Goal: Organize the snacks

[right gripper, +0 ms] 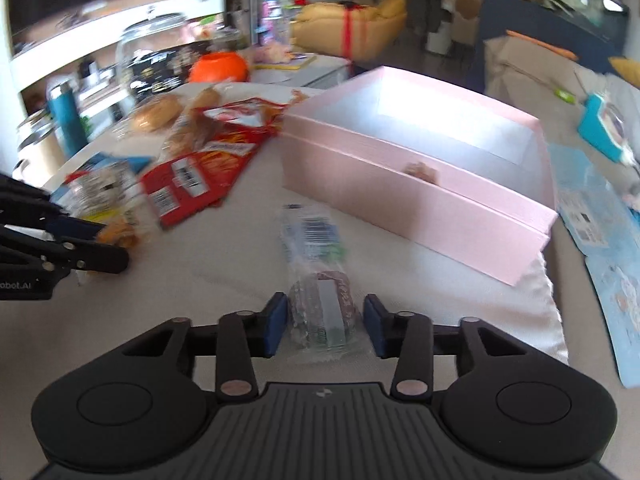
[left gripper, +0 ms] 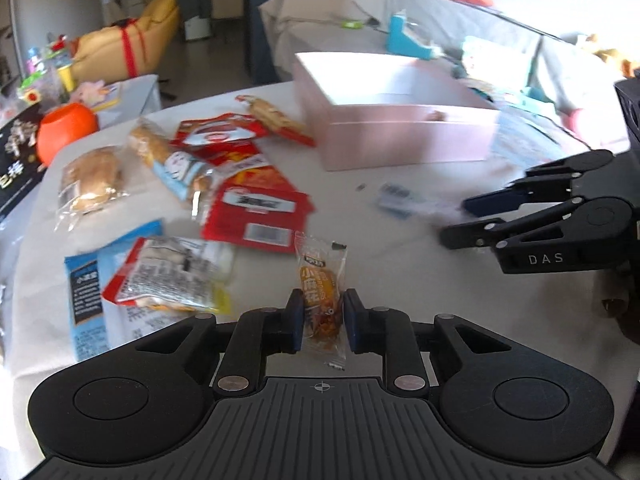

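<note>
While left gripper [left gripper: 322, 316] clamps orange packet [left gripper: 320, 280], right gripper [right gripper: 325, 322], jaws apart astride clear-wrapped cake [right gripper: 320, 300], should close squarely; pink box [right gripper: 420, 196] at one o'clock.

My right gripper [left gripper: 454, 220] smears with blur; beneath it the clear packet's [left gripper: 396, 198] label is unreadable.

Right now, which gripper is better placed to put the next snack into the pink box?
Probably the left gripper: its pads are shut on the orange snack packet. The right gripper is open, merely straddling the clear-wrapped snack, though it sits nearer the pink box.
</note>
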